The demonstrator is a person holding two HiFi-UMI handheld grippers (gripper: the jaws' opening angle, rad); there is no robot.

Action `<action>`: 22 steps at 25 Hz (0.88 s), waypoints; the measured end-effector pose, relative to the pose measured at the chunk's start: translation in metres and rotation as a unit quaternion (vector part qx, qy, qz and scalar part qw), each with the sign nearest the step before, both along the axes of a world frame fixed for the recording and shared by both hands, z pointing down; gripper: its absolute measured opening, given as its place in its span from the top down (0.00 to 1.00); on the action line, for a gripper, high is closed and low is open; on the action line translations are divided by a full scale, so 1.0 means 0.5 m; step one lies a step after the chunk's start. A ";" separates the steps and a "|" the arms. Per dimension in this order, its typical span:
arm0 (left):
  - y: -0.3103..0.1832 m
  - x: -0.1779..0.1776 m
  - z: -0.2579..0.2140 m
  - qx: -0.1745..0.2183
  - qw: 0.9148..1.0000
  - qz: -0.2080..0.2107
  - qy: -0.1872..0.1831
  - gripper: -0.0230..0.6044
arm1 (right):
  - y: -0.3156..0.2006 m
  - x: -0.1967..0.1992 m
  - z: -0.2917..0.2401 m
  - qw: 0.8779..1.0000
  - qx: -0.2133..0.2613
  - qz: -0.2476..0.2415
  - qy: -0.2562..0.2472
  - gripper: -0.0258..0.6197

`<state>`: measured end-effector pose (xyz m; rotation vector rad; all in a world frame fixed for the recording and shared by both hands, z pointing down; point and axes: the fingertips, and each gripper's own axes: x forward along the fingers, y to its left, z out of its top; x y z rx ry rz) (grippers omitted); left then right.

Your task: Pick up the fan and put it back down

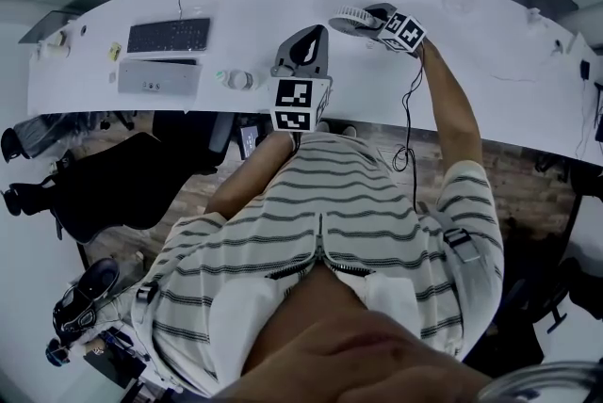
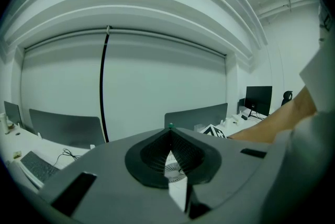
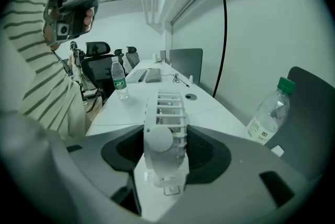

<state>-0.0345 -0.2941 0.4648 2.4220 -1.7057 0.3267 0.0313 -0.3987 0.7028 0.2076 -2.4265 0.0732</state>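
Note:
A small white desk fan [image 1: 356,17] stands toward the back of the long white desk [image 1: 490,100]. My right gripper [image 1: 371,21] reaches out to it at arm's length. In the right gripper view the fan [image 3: 163,131] fills the space between the dark pads, and the right gripper [image 3: 165,150] is shut on it. Whether its base touches the desk I cannot tell. My left gripper [image 1: 308,39] hovers near the desk's front edge, tilted upward. Its jaws meet at the tip in the left gripper view [image 2: 170,134], holding nothing; the fan [image 2: 173,171] shows through a slit below.
A keyboard [image 1: 169,35] and a grey box [image 1: 157,76] lie at the left of the desk, with a bottle [image 1: 237,79] beside them. A green-capped bottle [image 3: 269,113] stands close right of the fan. Another bottle [image 3: 120,79] stands farther along. A black chair [image 1: 113,175] sits below the desk.

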 end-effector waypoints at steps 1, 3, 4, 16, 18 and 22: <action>-0.001 -0.001 0.000 0.000 1.000 0.000 0.001 0.95 | 0.000 0.005 0.003 1.000 -0.001 -0.003 0.003 0.61; -0.004 -0.003 0.001 -0.001 1.000 0.000 0.003 0.95 | 0.001 0.017 0.009 1.000 0.001 -0.011 0.020 0.61; -0.005 -0.004 0.001 -0.001 1.000 0.000 0.004 0.95 | 0.002 0.021 0.012 0.999 0.003 -0.014 0.029 0.61; -0.001 0.011 0.001 0.001 1.000 0.014 0.012 0.95 | -0.003 0.061 0.027 0.994 0.024 0.002 0.109 0.61; -0.001 0.016 0.001 0.001 1.000 0.017 0.014 0.95 | -0.004 0.076 0.033 0.992 0.026 0.008 0.126 0.60; 0.001 0.022 0.001 0.002 1.000 0.023 0.017 0.95 | 0.001 0.091 0.028 0.987 0.038 0.012 0.153 0.59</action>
